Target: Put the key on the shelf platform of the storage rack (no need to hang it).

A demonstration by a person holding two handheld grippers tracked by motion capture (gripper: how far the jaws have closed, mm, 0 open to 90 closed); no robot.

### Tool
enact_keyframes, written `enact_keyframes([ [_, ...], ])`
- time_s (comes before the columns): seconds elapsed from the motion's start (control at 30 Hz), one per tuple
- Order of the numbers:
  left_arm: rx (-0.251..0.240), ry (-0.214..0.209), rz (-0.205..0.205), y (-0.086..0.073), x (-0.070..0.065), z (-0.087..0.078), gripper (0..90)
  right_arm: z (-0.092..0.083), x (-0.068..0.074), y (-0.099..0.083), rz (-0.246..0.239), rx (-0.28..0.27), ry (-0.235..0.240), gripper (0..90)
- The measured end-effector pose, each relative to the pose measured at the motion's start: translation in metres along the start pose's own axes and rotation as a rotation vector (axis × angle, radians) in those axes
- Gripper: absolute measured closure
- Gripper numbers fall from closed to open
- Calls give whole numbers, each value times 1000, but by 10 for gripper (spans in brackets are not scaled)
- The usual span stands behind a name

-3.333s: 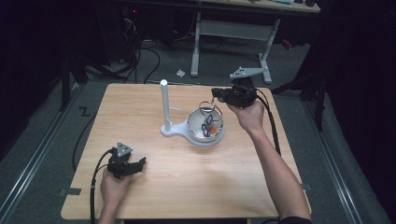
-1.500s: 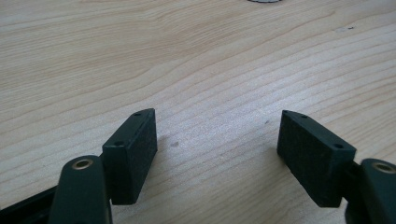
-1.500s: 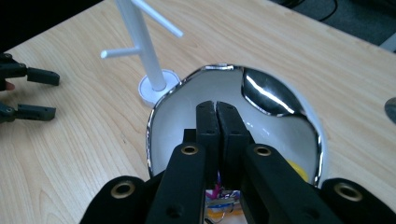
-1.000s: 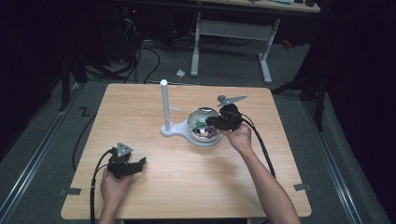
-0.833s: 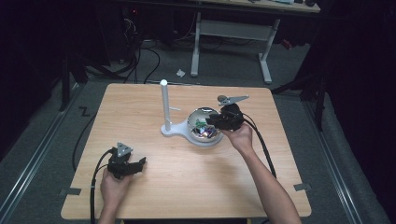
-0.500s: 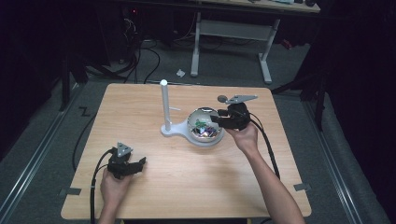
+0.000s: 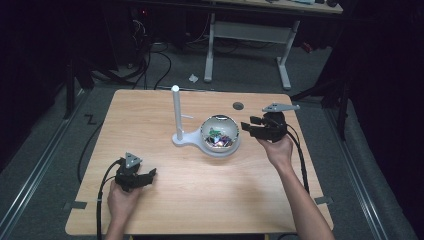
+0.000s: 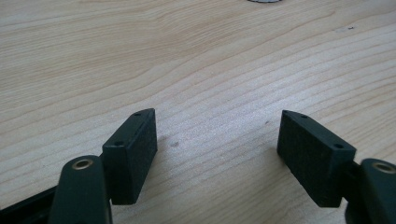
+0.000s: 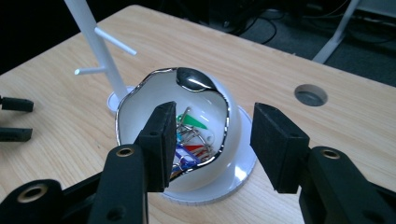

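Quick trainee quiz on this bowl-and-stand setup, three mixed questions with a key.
1. True or false: the right gripper grips something.
2. The white bowl holds: A) small coloured items B) water C) nothing.
3. What does the left gripper rest on?

Key:
1. False; its jaws have just been opening and stand apart with nothing between them.
2. A.
3. The wooden table, jaws open.

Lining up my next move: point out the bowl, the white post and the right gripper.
Bowl (image 9: 233, 133): right gripper view, on its white outer wall.
Post (image 7: 176, 107): high view, mid-shaft.
Right gripper (image 9: 212, 142): right gripper view, midway between its open fingertips.
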State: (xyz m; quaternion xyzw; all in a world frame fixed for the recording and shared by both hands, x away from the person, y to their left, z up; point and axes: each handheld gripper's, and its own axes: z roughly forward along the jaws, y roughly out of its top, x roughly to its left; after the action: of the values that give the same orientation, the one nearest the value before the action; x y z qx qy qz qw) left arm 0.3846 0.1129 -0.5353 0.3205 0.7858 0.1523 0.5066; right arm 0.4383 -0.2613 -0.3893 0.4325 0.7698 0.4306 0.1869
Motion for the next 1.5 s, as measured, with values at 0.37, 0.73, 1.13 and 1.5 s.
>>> enact_keyframes([
  [0.37, 0, 0, 1, 0, 0, 0, 290, -31, -5, -10, 4, -23, -46, 494],
  [0.73, 0, -1, 2, 0, 0, 0, 290, -57, -7, -23, 28, -45, -71, 477],
  [1.13, 0, 0, 2, 0, 0, 0, 289, -77, -3, -34, 54, -68, -73, 468],
  [1.5, 0, 0, 2, 0, 0, 0, 289, -89, -4, -51, 75, -79, -96, 467],
])
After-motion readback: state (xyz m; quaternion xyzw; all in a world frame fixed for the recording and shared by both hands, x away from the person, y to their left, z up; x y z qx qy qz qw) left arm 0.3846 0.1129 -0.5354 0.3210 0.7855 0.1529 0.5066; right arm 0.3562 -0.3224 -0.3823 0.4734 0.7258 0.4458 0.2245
